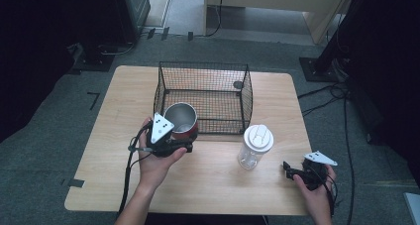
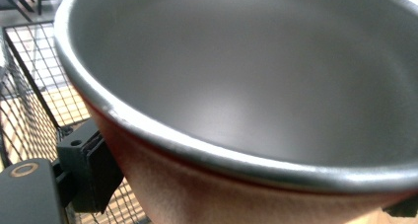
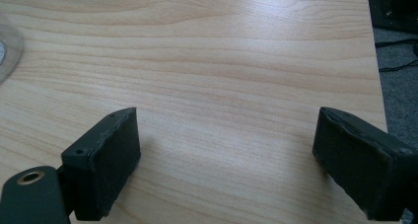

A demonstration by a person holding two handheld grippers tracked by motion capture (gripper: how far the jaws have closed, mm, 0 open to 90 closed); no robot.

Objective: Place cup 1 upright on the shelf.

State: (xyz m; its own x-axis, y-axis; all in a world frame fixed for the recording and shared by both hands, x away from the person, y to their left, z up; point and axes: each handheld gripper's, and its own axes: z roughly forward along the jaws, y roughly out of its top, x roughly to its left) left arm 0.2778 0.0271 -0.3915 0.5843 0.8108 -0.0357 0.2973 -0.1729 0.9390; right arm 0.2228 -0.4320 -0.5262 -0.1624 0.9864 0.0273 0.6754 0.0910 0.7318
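Red metal cup [image 1: 181, 120] with a bare steel inside, gripped by the left gripper [image 1: 174, 141] and held up off the wooden table [image 1: 213, 180], tipped, right at the front left corner of the black wire basket [image 1: 245, 93]. In the left gripper view, cup rim [image 2: 162, 140] close to the lens, one black pad [image 2: 91, 172] pressed on the red outer wall, basket mesh behind and below. So: jaws closed around the cup, spread only as far as its body allows.

Pick-up judged done; carry to the basket well along, perhaps near its end. Not yet done: clearing the front wall, lowering the cup inside, letting go. Basket floor bare apart from a small dark round thing [image 1: 238, 85] by the far right corner.

Clear plastic bottle [image 1: 254, 146] with a white lid untouched, upright on the table just outside the basket's front right corner, likely next in line.

Right gripper [image 1: 292, 172] low over the table's near right edge, jaws parted with nothing between them, only wood grain under the pads [image 3: 106, 160].
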